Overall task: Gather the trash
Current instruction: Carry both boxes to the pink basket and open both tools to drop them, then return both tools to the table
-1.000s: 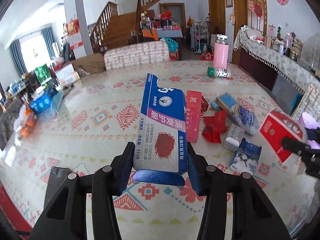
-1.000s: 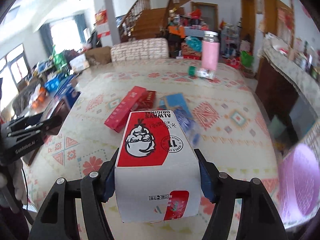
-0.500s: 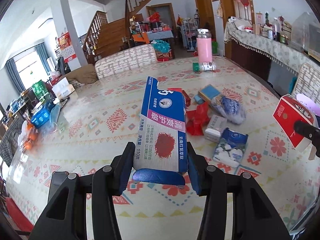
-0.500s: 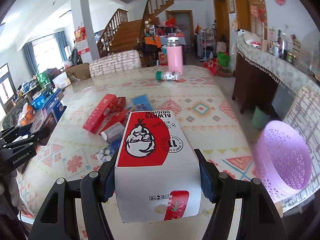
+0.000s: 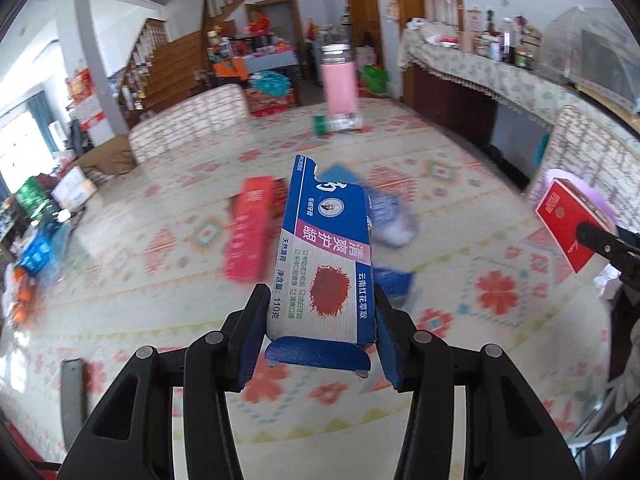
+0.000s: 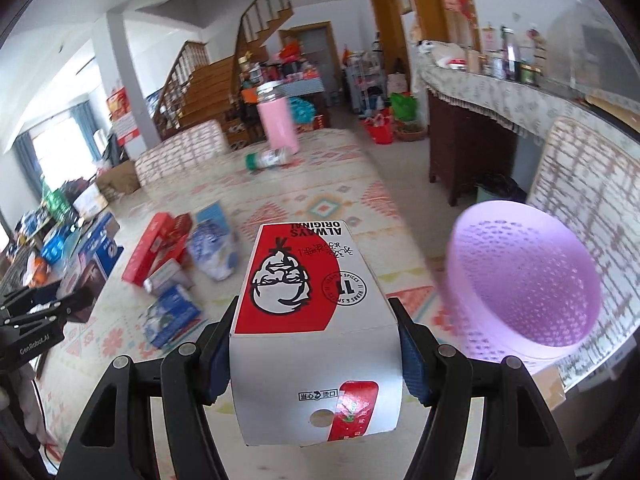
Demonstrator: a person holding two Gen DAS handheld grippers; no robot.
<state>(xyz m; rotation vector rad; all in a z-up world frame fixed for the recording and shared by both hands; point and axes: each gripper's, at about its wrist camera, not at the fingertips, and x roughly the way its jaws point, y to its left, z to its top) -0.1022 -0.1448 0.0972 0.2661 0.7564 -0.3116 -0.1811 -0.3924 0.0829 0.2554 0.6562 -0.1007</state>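
Note:
My left gripper [image 5: 320,336] is shut on a blue toothpaste box [image 5: 324,252], held above the patterned table [image 5: 160,304]. My right gripper [image 6: 314,340] is shut on a red and white takeaway food box [image 6: 308,296]; that same food box [image 5: 566,228] shows at the right edge of the left wrist view. A purple perforated basket [image 6: 524,284] sits just right of the food box, beyond the table's edge. The left gripper [image 6: 44,312] appears at the left edge of the right wrist view. More trash lies on the table: a long red box [image 5: 248,228], a crumpled plastic bag [image 6: 214,252] and a small blue pack [image 6: 172,316].
A pink bottle [image 5: 339,80] stands at the table's far end with a green-capped bottle [image 5: 336,123] lying beside it. A chair back [image 5: 188,124] stands behind the table, another chair [image 6: 584,184] behind the basket. A cloth-covered sideboard [image 6: 500,96] runs along the right wall.
Both grippers have swung rightward over the table with their boxes still gripped. The purple basket has come much closer and larger in the right wrist view.

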